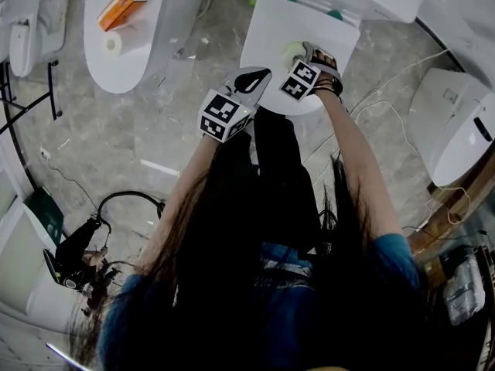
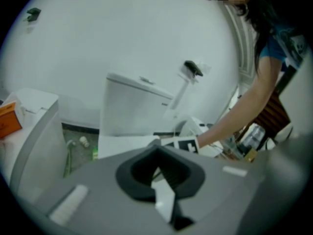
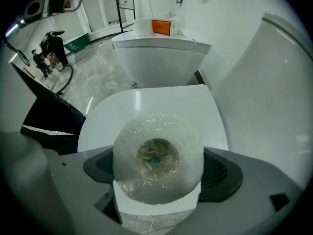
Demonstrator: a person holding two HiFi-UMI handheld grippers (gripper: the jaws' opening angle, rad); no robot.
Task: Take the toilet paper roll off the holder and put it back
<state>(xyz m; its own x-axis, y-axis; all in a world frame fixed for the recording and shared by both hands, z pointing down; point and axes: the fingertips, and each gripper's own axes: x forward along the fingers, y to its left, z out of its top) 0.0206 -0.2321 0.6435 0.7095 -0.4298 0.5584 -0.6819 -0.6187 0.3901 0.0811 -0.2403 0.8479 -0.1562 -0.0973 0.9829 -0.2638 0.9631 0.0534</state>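
Note:
A plastic-wrapped toilet paper roll (image 1: 293, 52) (image 3: 157, 158) lies end-on over the closed white toilet lid (image 1: 267, 29) (image 3: 146, 102). My right gripper (image 1: 298, 52) (image 3: 159, 175) is open around it. A black pad stands on each side of the roll, which keeps its round shape. My left gripper (image 1: 254, 78) (image 2: 159, 173) hovers over the lid's near edge, to the left of the right one. Its jaws are shut with nothing between them. The left gripper view shows the right gripper's marker cube (image 2: 186, 143) and the white tank (image 2: 132, 106). No holder is clearly visible.
A second toilet (image 1: 155, 45) at the back left carries an orange box (image 1: 120, 10) and another roll (image 1: 113, 43). A third toilet (image 1: 456, 122) stands at the right. Cables (image 1: 387, 83) run over the grey floor. A small black fixture (image 2: 193, 68) hangs on the wall.

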